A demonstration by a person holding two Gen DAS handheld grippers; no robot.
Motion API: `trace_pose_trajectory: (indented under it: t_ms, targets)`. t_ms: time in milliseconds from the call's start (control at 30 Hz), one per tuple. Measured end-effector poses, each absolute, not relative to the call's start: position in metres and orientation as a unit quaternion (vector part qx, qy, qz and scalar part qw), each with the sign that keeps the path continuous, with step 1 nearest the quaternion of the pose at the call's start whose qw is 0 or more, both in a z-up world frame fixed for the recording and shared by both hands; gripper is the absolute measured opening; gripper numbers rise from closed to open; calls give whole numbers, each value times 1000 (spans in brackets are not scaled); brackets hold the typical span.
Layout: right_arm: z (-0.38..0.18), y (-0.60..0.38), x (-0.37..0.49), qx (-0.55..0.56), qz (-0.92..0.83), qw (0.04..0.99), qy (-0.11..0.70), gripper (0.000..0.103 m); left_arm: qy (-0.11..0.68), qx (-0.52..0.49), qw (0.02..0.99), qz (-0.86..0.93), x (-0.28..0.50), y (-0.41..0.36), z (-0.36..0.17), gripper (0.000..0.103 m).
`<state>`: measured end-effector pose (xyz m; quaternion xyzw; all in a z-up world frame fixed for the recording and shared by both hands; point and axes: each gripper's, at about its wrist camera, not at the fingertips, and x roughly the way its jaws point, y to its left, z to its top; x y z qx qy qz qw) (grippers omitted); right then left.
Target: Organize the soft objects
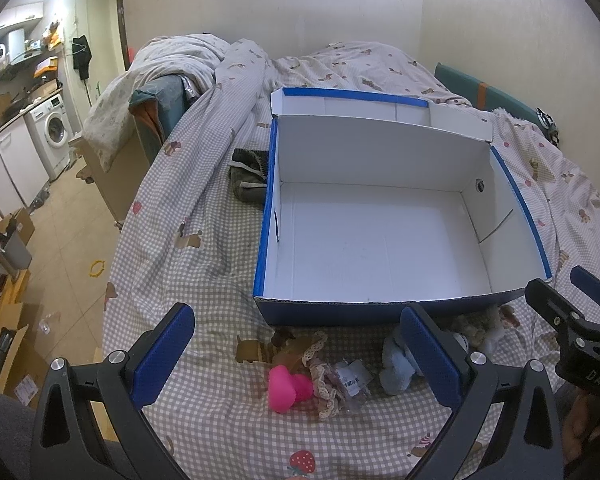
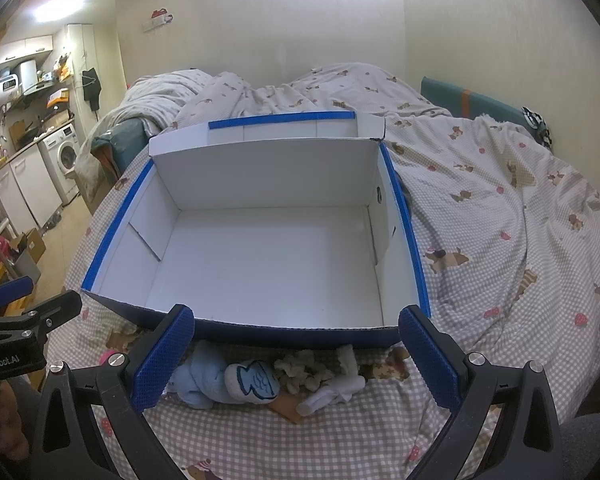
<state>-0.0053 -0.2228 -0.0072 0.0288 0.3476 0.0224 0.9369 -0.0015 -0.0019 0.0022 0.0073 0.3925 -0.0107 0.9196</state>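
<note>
An open blue box with a white, empty inside stands on the checked bed sheet. In front of its near wall lie soft things: a pink heart-shaped toy, a lace-trimmed piece with a tag, a light blue plush, a white sock with a blue fish patch, a shaggy beige toy and a white sock. My left gripper is open above the pink toy. My right gripper is open above the blue plush and socks.
A dark striped cloth lies left of the box. A rumpled duvet is piled behind it. The bed's left edge drops to a tiled floor with cardboard boxes and a washing machine. A teal headboard stands at the far right.
</note>
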Motion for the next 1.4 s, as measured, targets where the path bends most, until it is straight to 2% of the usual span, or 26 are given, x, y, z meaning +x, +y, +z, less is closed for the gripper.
trace_pose_trajectory:
  t_ms: [1400]
  targets:
    - [-10,-225,-6,27,21,937,347,103,395,7,919,-11,-4,-1,-2,103]
